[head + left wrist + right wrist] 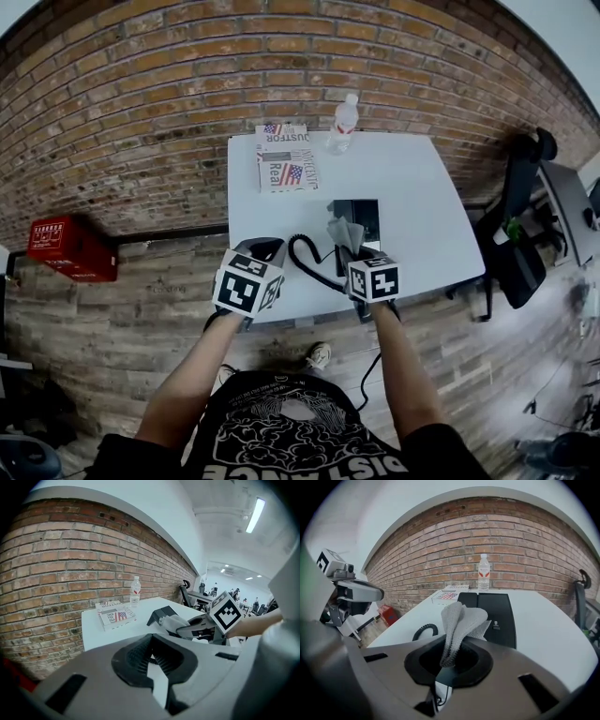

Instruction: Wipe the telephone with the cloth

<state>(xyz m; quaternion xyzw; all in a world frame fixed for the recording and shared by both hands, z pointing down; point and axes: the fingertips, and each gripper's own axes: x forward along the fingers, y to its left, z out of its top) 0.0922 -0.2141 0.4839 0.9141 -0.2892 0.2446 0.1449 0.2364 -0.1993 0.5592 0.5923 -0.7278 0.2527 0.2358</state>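
Our right gripper (448,663) clamps grey cloth (461,618) near telephone (497,611) at desk (422,206) near edge. Left gripper (152,660) jaws apart, empty. We judge wiping not begun: 0 contact visible, all left.

Head view: near end of telephone (364,214) is covered by cloth (344,234) and right gripper (352,253); handset cannot be made out. Coiled cord (302,261) is lost under that gripper's marker cube at the table's (422,202) front edge. Left gripper (265,249) is partly masked by its own cube.

Right gripper view: lower end of cloth is buried inside the jaw housing.

Left gripper view: telephone is mostly blocked by cloth and right gripper; background people are too small to be resolved.

Bottle (342,124) label at the far edge is too small to be read.
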